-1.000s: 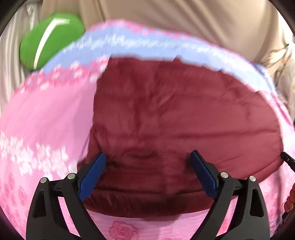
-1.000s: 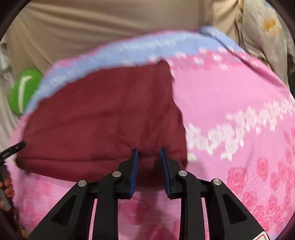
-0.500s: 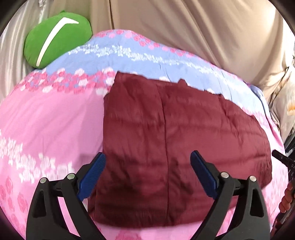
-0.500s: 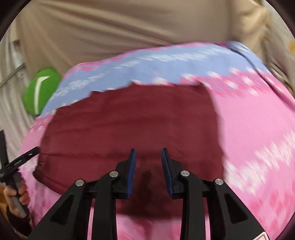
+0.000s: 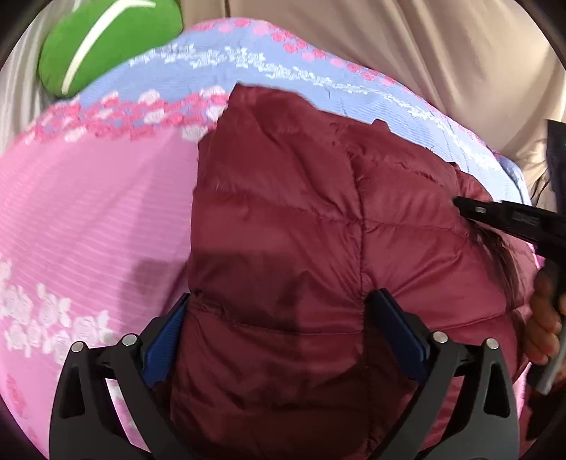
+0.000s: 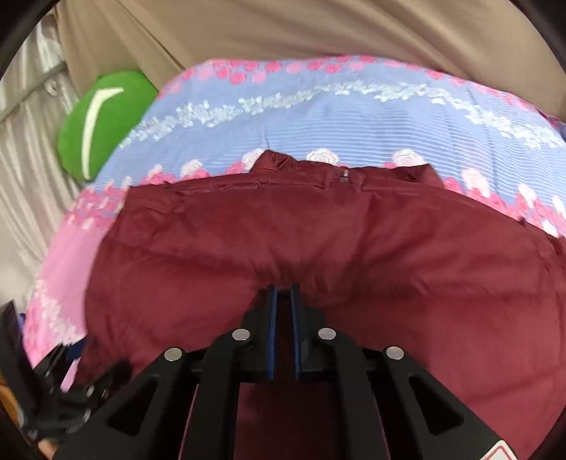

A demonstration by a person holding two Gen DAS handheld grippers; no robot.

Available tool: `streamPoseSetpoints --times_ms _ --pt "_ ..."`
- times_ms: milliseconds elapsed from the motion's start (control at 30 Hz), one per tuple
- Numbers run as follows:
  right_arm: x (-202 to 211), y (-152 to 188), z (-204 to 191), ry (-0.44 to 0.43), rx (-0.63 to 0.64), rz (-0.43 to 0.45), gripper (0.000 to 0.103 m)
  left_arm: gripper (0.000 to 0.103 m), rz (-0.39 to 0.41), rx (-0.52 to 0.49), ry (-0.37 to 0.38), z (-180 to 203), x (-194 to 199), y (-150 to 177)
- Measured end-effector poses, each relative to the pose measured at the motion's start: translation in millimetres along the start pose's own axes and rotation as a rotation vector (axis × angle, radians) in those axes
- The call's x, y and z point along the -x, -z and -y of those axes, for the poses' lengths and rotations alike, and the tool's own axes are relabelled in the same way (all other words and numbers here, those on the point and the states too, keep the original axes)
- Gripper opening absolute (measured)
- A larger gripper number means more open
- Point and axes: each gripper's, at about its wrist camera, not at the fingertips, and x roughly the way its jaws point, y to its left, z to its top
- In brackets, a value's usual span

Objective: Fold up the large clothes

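A dark red quilted jacket (image 5: 300,219) lies folded on a pink and blue flowered bedspread (image 5: 88,219). My left gripper (image 5: 279,318) is open, with its blue pads on either side of the jacket's near fold and the fabric bulging between them. My right gripper (image 6: 283,300) is nearly shut, its pads pressed into the jacket (image 6: 318,247) at the near middle; a thin gap shows between them. The right gripper's tip also shows in the left wrist view (image 5: 495,212), resting on the jacket's right side.
A green cushion (image 5: 102,46) with a white stripe lies at the bed's far left corner, also in the right wrist view (image 6: 102,120). Beige curtains (image 6: 318,28) hang behind the bed. A hand (image 5: 544,318) holds the right tool.
Both grippers moved forward and down onto the jacket. The left one now straddles the near fold. The right gripper's pads closed further and press into the fabric.
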Motion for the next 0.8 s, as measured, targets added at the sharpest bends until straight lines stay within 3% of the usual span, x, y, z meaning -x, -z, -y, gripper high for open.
streamPoseSetpoints --times_ms 133,300,400,467,567,667,800 --pt "-35.4 2.5 6.1 -0.026 -0.032 -0.041 0.001 0.098 0.018 -0.031 -0.013 3.9 0.4 3.6" --pt "-33.0 9.3 -5.5 0.036 0.042 0.006 0.003 0.098 0.008 0.038 0.023 -6.4 7.0 0.0" --pt "-22.2 5.8 0.7 0.012 0.000 0.003 0.004 0.098 0.004 0.104 0.050 -21.7 16.9 -3.1" --pt "-3.9 1.8 2.6 -0.015 -0.004 0.046 0.005 0.098 0.004 0.144 0.078 -32.9 26.0 -1.0" --pt "5.7 -15.0 4.8 0.005 0.000 0.072 0.005 0.098 0.000 0.176 0.088 -43.2 32.0 3.5" --pt "-12.1 -33.1 17.7 -0.003 -0.059 0.026 0.005 0.098 -0.022 0.188 0.087 -43.8 25.3 6.2" --pt "-51.0 -43.8 26.7 -0.026 -0.106 -0.048 0.001 0.098 -0.006 0.126 0.032 -30.6 21.7 7.5"
